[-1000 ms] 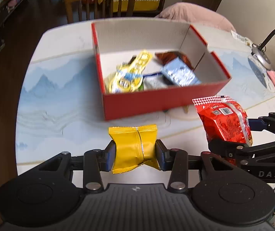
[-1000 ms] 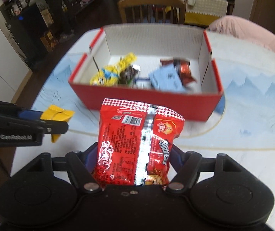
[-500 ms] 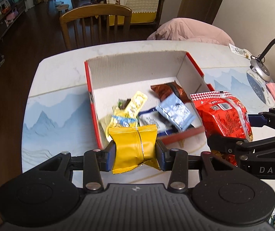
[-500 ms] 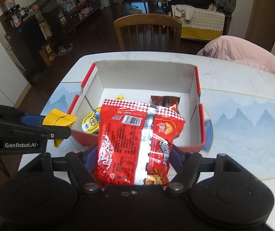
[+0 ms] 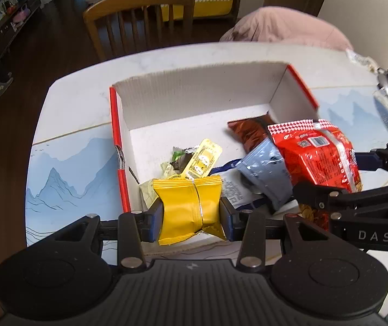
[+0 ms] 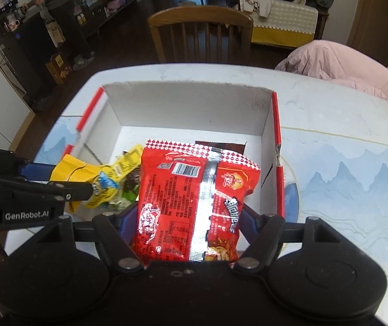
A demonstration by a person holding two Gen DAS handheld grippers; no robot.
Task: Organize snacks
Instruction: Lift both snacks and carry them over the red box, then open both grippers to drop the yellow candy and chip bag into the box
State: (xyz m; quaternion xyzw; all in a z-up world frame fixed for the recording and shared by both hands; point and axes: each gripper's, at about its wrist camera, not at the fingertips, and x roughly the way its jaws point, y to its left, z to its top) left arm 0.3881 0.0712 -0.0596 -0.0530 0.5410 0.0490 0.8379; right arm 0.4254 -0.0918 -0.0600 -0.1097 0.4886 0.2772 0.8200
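Snacks are mostly gathered in the red cardboard box [image 5: 117, 146] standing on the bench [image 5: 66, 163]: a brown packet [image 5: 248, 133], a grey-blue packet [image 5: 264, 174], a small yellow sachet [image 5: 202, 160] and a few green and dark wrappers lie on its white floor. Two more are on the way. The left gripper [image 5: 192, 213] is clenched on a yellow packet [image 5: 188, 212], held above the near left corner of the box. The right gripper [image 6: 191, 231] grasps a red noodle packet [image 6: 194, 206], upright and hanging over the near right part of the box.

Judging by this, the sorting is well along: what remains here is to lower and let go of both packets inside the walls. No other loose snacks show on the bench, though its near edge is hidden behind the grippers.

The bench top is pale, rounded at the corners, with a blue mountain print. A wooden chair [image 6: 202, 35] stands at the far side, a pink padded thing [image 6: 351, 65] lies at the far right corner, and a person [image 6: 60, 13] stands by dark shelving across the dark wood floor.
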